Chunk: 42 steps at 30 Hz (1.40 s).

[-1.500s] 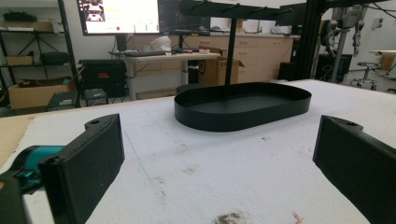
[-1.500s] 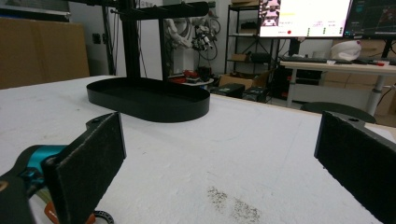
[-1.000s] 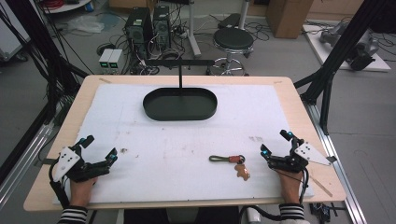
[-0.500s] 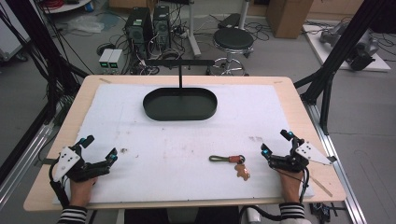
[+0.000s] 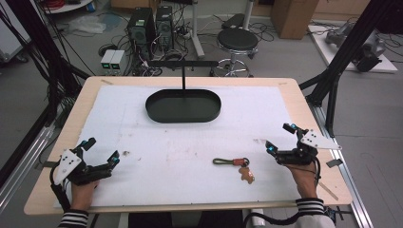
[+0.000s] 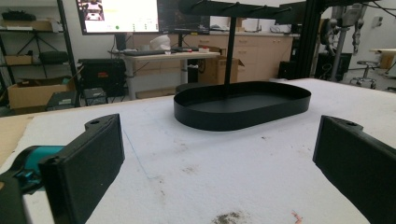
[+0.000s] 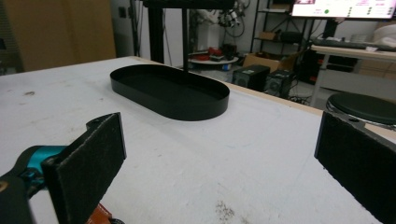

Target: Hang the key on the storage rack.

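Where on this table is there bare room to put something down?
The white mat is bare between the black oval tray and the left gripper, and along the tray's right. It is tighter beside the right gripper, where the keychain lies.

Open mat [image 5: 157,156]: bare between both grippers.
Obstacles: keychain [image 5: 235,165] near right; black oval tray [image 5: 183,105] and its post [image 5: 183,76] at the far middle.

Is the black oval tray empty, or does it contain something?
Empty: the black oval tray shows a bare floor around its post; the keychain lies outside it on the table.
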Motion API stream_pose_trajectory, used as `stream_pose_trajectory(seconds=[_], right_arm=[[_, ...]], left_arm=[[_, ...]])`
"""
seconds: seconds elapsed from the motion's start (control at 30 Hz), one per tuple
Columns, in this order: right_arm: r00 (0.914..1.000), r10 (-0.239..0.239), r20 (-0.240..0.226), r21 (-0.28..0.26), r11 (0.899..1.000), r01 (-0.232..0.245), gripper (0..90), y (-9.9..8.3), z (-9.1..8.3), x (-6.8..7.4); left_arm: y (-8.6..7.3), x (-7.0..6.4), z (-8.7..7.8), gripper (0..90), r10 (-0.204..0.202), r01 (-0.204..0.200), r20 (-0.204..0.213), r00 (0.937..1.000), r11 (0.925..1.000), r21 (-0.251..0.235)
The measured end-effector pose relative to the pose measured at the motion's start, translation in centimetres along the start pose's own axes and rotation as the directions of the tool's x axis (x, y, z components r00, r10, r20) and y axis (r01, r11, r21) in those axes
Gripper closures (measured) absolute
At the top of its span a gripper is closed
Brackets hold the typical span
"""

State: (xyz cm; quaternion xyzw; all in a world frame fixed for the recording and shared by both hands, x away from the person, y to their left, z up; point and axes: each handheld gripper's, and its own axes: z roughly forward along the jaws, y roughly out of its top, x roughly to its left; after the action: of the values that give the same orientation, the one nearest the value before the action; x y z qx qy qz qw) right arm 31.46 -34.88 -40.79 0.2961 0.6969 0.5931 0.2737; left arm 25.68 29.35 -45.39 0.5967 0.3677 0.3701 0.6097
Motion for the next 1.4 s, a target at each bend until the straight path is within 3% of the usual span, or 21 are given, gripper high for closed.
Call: stream_pose_trajectory(seconds=[0.17,0.2,0.33,0.47,0.5,0.57,0.6,0.63,0.67,0.73,0.77,0.8,0.83,0.87,0.93,0.97,1.0,1.17,1.27,1.33,1.4], right_arm=[[0.9967,-0.047,-0.066,0.058,0.997,0.05,0.9,1.7,0.9,-0.2],[0.9926,-0.06,-0.105,0.094,0.993,0.07,0.9,2.3,1.4,-0.1],[0.9805,-0.081,-0.179,0.148,0.983,0.108,0.9,3.4,2.5,0.1],[0.9656,-0.109,-0.236,0.197,0.968,0.158,0.9,4.5,3.5,0.4],[0.9656,-0.109,-0.236,0.197,0.968,0.158,0.9,4.5,3.5,0.4],[0.9564,-0.117,-0.267,0.23,0.956,0.182,0.9,5.0,4.2,0.6],[0.9564,-0.117,-0.267,0.23,0.956,0.182,0.9,5.0,4.2,0.6],[0.9453,-0.129,-0.3,0.257,0.943,0.21,1.0,5.2,4.7,0.8],[0.9412,-0.135,-0.31,0.268,0.937,0.223,1.0,5.3,4.9,0.9],[0.9367,-0.133,-0.324,0.279,0.932,0.229,1.0,5.4,5.1,1.0],[0.9249,-0.137,-0.355,0.3,0.92,0.251,1.0,5.5,5.5,1.3],[0.9249,-0.137,-0.355,0.3,0.92,0.251,1.0,5.5,5.5,1.3],[0.9179,-0.139,-0.372,0.308,0.914,0.264,1.0,5.5,5.8,1.4],[0.9043,-0.145,-0.402,0.331,0.898,0.291,1.0,5.6,6.2,1.7],[0.8949,-0.153,-0.419,0.336,0.889,0.31,1.0,5.5,6.5,1.9],[0.8949,-0.153,-0.419,0.336,0.889,0.31,1.0,5.5,6.5,1.9],[0.8847,-0.156,-0.439,0.352,0.876,0.329,1.0,5.5,6.9,2.2],[0.8676,-0.156,-0.472,0.37,0.859,0.355,1.0,5.3,7.3,2.6],[0.8517,-0.16,-0.499,0.397,0.831,0.389,1.0,5.1,7.8,3.1],[0.8353,-0.168,-0.523,0.412,0.808,0.421,1.0,5.0,8.2,3.4],[0.8295,-0.162,-0.534,0.418,0.802,0.427,1.0,4.9,8.5,3.6]], left_arm=[[0.0,0.0,0.0,2.4,-0.001,0.001,0.0,1.0,1.0,0.0],[0.0,0.0,0.0,2.4,-0.001,0.001,0.0,1.0,1.0,0.0],[0.0,0.0,0.0,2.4,-0.001,0.001,0.001,1.0,1.0,0.0],[0.0,0.0,0.0,2.4,-0.001,0.001,0.001,1.0,1.0,0.001],[0.0,0.0,0.0,2.4,-0.001,0.001,0.001,1.0,1.0,0.001],[0.0,0.0,0.0,2.4,-0.002,0.002,0.0,1.0,1.0,0.0],[0.0,0.0,0.0,2.4,-0.002,0.002,0.001,1.0,1.0,0.001],[0.0,0.0,0.0,2.4,-0.001,0.001,0.001,1.0,1.0,0.001],[0.0,0.0,0.0,2.4,-0.001,0.001,0.0,1.0,1.0,0.0],[0.0,0.0,0.0,2.4,-0.002,0.002,0.0,1.0,1.0,0.0],[0.0,0.0,0.0,2.4,-0.002,0.002,0.001,1.0,1.0,0.001],[0.0,0.0,0.0,2.4,-0.002,0.002,0.001,1.0,1.0,0.001],[0.0,0.0,0.0,2.4,-0.002,0.002,0.0,1.0,1.0,0.0],[0.0,0.0,0.0,2.4,-0.001,0.001,0.0,1.0,1.0,0.0],[0.0,0.0,0.0,2.4,-0.003,0.003,0.001,1.0,1.0,0.002],[0.0,0.0,0.0,2.4,-0.002,0.002,0.0,1.0,1.0,0.0],[0.0,0.0,0.0,2.4,-0.002,0.002,0.0,1.0,1.0,0.0],[0.0,0.0,0.0,2.4,-0.002,0.002,0.0,1.0,1.0,0.001],[0.0,0.0,0.0,2.4,-0.001,0.001,0.0,1.0,1.0,0.001],[0.0,0.0,0.0,2.4,-0.002,0.002,0.0,1.0,1.0,0.0],[0.0,0.0,0.0,2.4,-0.001,0.001,0.0,1.0,1.0,-0.001]])
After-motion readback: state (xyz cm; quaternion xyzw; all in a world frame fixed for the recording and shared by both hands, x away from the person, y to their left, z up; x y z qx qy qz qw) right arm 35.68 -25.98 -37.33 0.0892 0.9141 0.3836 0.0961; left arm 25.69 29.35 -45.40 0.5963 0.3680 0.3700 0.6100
